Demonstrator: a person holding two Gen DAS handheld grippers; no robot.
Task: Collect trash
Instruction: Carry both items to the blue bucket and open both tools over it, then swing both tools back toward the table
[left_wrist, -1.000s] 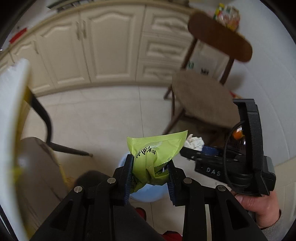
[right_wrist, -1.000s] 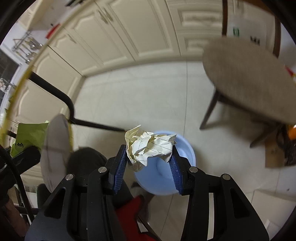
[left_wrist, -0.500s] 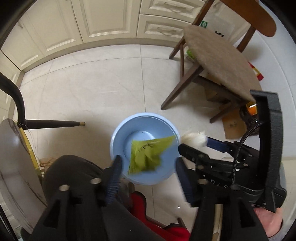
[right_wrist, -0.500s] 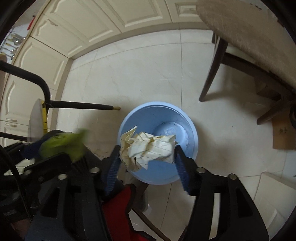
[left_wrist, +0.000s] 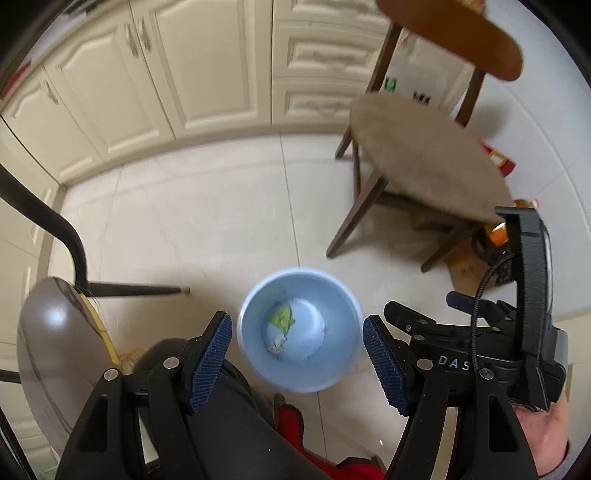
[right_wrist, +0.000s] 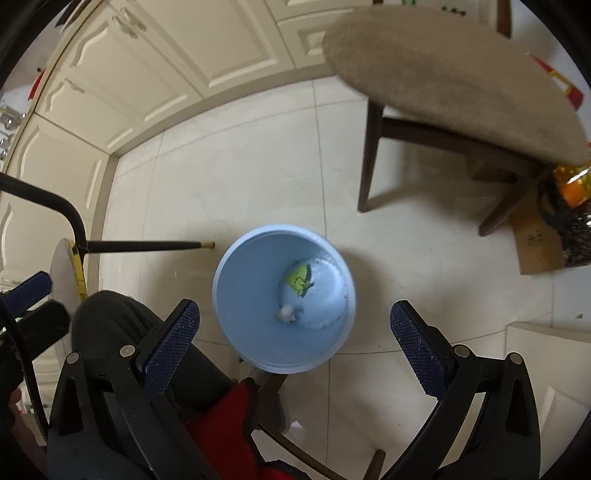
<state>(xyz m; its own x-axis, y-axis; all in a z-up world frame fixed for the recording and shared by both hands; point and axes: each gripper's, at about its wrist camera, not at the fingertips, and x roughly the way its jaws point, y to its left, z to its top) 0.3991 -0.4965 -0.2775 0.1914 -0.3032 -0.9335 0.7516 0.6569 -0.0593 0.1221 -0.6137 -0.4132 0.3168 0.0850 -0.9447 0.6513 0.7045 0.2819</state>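
Two wrist fisheyes, both looking steeply down at the floor from above.
Left view: blue bin (left_wrist: 299, 376) low centre, chair (left_wrist: 424, 166) at 1 o'clock, cabinets (left_wrist: 207, 62) at 12. Right view sits closer: same bin (right_wrist: 236, 295) central, chair (right_wrist: 454, 81) at 2 o'clock. Shared: bin, chair, cabinets, tiled floor (right_wrist: 240, 177).

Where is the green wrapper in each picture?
Left wrist view: green wrapper lies at the bottom of the blue bin, left of centre.
Right wrist view: green wrapper lies at the bin's bottom, right of centre.
Shared landmark: the crumpled paper just below it.
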